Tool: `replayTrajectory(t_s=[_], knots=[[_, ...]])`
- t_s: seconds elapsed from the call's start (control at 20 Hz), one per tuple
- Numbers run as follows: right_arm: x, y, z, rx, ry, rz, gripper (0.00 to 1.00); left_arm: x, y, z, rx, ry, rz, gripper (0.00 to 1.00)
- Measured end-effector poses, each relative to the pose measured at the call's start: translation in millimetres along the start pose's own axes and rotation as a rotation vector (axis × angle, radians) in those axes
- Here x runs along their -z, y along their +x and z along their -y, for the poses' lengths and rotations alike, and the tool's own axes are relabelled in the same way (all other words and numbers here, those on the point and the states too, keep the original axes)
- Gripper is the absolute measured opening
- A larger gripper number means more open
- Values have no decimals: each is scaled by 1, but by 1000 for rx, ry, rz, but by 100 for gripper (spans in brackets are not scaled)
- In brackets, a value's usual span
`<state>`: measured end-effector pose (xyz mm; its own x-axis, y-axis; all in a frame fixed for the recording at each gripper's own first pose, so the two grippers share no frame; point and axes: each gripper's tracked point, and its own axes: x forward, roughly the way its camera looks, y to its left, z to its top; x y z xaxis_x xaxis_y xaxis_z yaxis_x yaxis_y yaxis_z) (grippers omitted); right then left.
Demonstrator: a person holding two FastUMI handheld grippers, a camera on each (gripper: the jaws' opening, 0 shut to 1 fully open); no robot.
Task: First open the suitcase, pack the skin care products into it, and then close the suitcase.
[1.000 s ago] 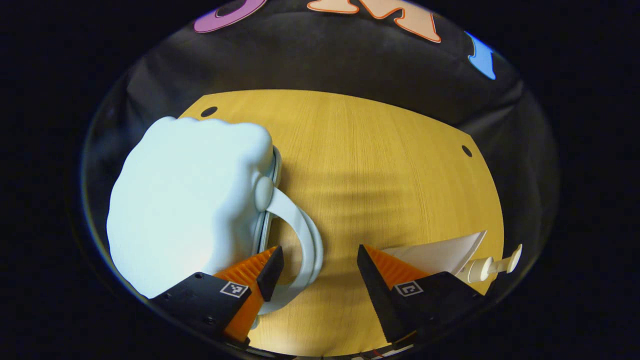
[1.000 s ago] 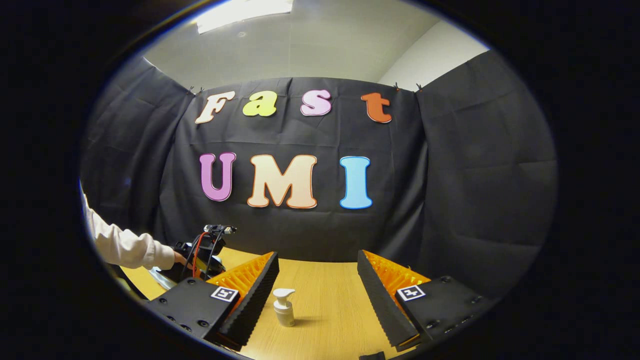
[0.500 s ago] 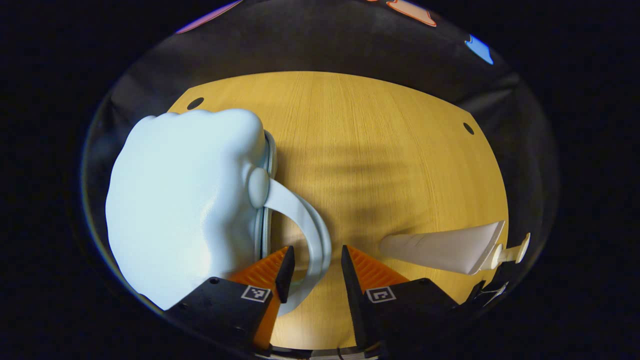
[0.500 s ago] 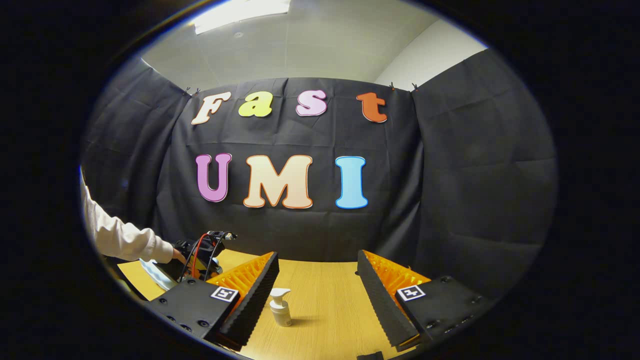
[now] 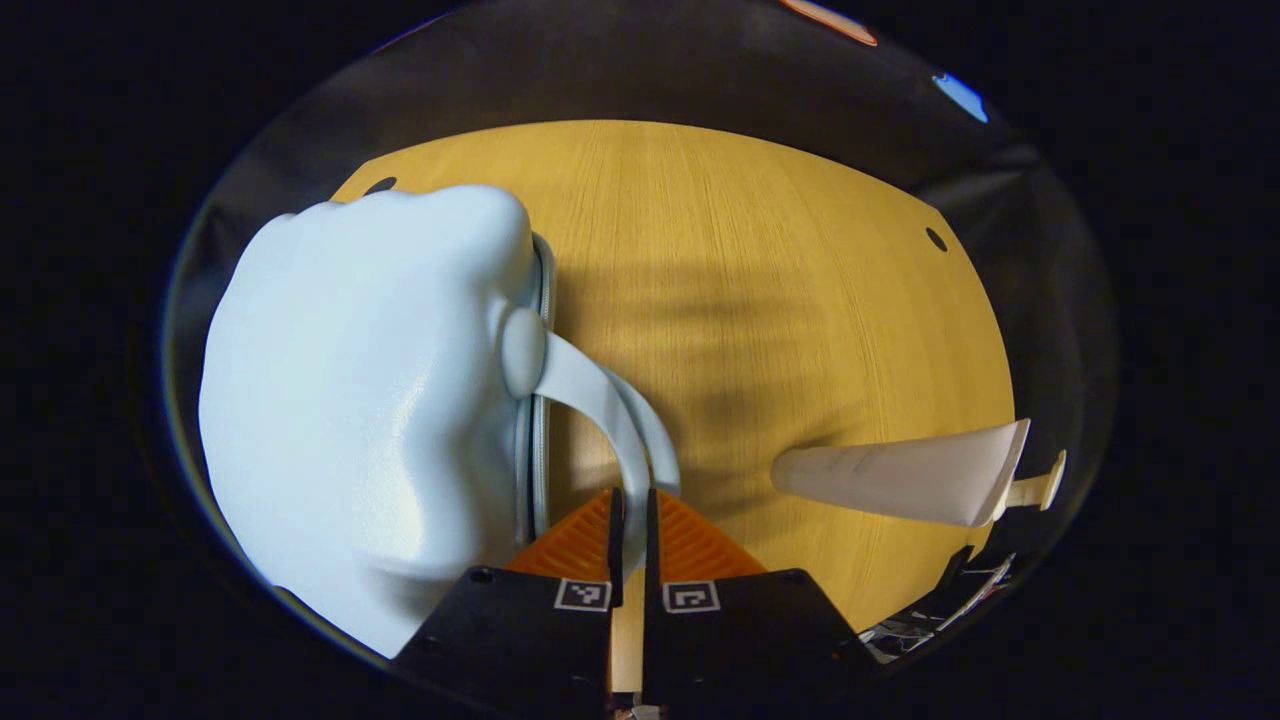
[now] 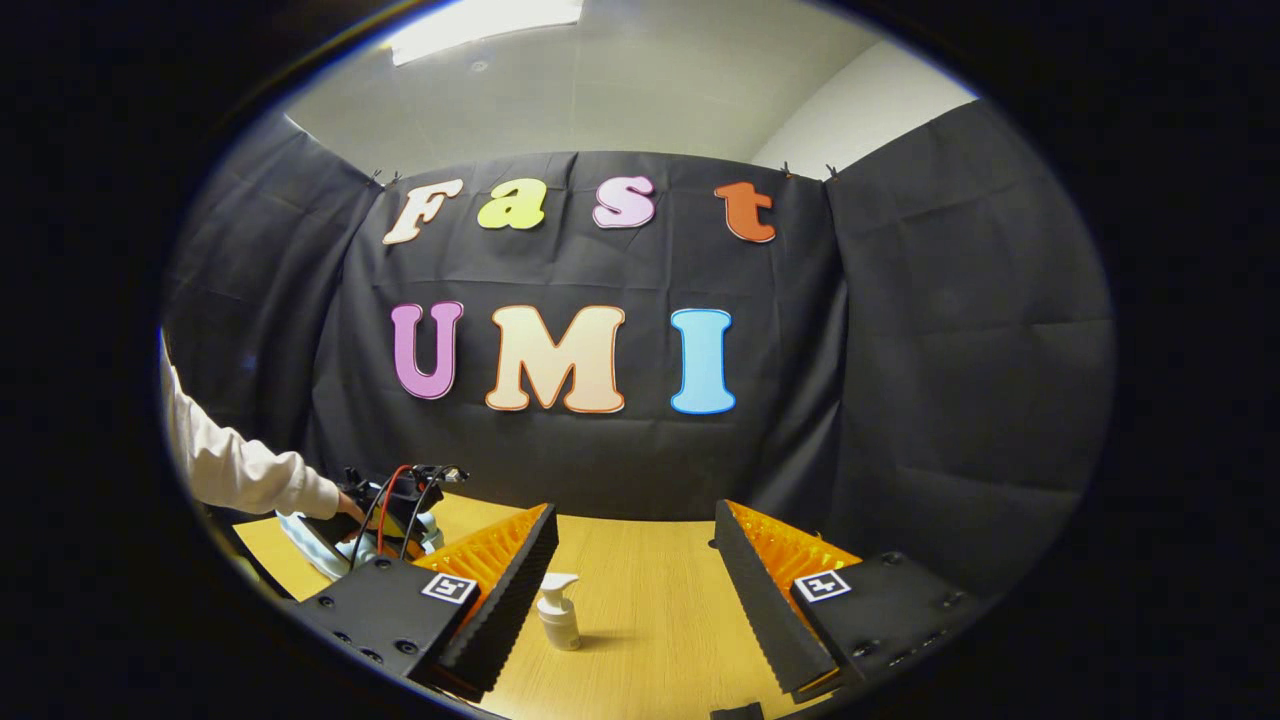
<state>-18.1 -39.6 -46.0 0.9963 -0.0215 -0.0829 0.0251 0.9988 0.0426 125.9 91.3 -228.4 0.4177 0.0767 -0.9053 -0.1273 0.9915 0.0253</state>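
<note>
Resting on your light wooden table [image 5: 760, 250], the pale blue soft-shell suitcase [image 5: 360, 400] lies closed at the left of the left gripper view. Your left gripper [image 5: 630, 510] has its jaws pinched together on the suitcase's pale blue loop handle [image 5: 600, 400]. A white squeeze tube [image 5: 900, 475] lies near. Your right gripper [image 6: 635, 560] hovers with jaws wide apart; a small white pump bottle [image 6: 558, 612] stands upright between them, farther off

A wooden table [image 5: 760, 300] carries a suitcase [image 5: 360, 400], tube [image 5: 900, 480], and pump bottle [image 6: 558, 610].
</note>
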Motion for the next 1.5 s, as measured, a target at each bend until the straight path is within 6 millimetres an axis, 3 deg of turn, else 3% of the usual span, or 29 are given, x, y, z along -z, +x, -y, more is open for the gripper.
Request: replayTrajectory(t_s=[0.1,0.5,0.75,0.9,1.0,1.15,1.5], knots=[[0,-1,1,3,-4,0,99,0,0,0,-6,21,-11,0],[4,2,4,17,-6,-10,99,-5,-13,8,44,66,14,0],[8,9,-8,-17,-4,-20,99,-25,-60,23,109,82,114,0],[11,16,-22,-57,-4,-27,99,-54,-125,37,237,34,222,0],[14,19,-33,-86,4,-31,100,-59,-140,27,207,58,254,0],[18,20,-44,-115,6,-38,99,-43,-139,31,235,29,211,0],[18,18,-36,-98,0,-47,99,-25,-81,31,174,8,102,0]])
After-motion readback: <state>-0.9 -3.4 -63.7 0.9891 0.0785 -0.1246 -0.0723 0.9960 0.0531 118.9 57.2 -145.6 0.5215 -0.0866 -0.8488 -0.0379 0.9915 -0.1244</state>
